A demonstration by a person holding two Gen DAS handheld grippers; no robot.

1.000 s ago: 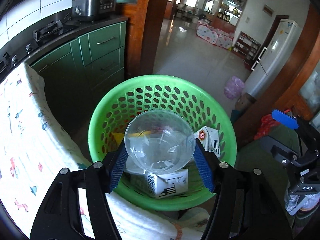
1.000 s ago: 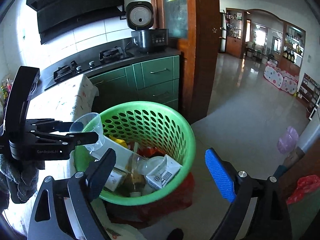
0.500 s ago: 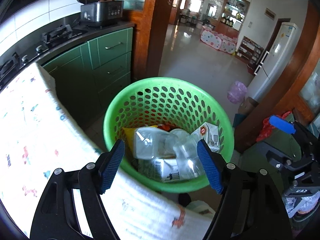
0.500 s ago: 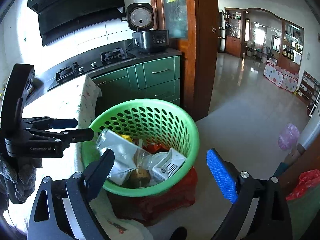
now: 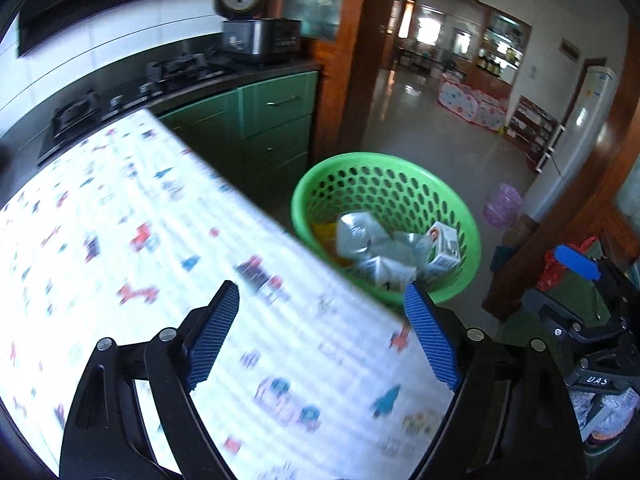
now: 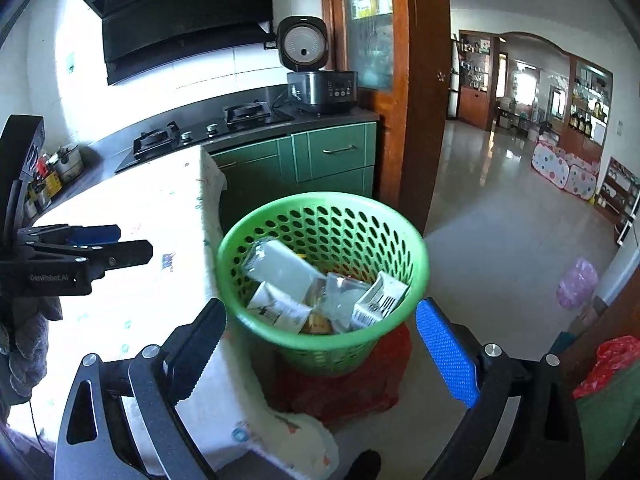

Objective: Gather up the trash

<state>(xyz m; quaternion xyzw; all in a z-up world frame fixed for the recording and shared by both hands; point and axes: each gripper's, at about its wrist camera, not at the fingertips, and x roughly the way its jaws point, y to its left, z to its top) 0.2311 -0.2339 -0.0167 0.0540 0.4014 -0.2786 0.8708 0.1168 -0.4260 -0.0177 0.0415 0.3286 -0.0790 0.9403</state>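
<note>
A green perforated basket (image 5: 384, 164) (image 6: 320, 200) stands on the floor just past the table's corner. It holds a clear plastic container (image 6: 284, 268) and small white cartons (image 6: 380, 300) (image 5: 444, 248). My left gripper (image 5: 322, 340) hangs over the patterned tablecloth (image 5: 120, 240), back from the basket. Its jaws are opening with nothing between them. It also shows at the left edge of the right wrist view as the left gripper (image 6: 100, 244). My right gripper (image 6: 324, 348) is in front of the basket and above it, its jaws opening and empty.
A red plastic bag (image 6: 352, 392) lies under the basket. Green cabinets (image 6: 332, 156), a stove (image 6: 208, 128) and a rice cooker (image 6: 320, 84) stand behind it. A wooden door post (image 6: 424, 120) rises to the right, with tiled floor (image 6: 500, 220) beyond and a fridge (image 5: 580, 140).
My left gripper let go of the clear bowl, which dropped into the basket, then drew back over the table with wider jaws. The right gripper also backed off a little.
</note>
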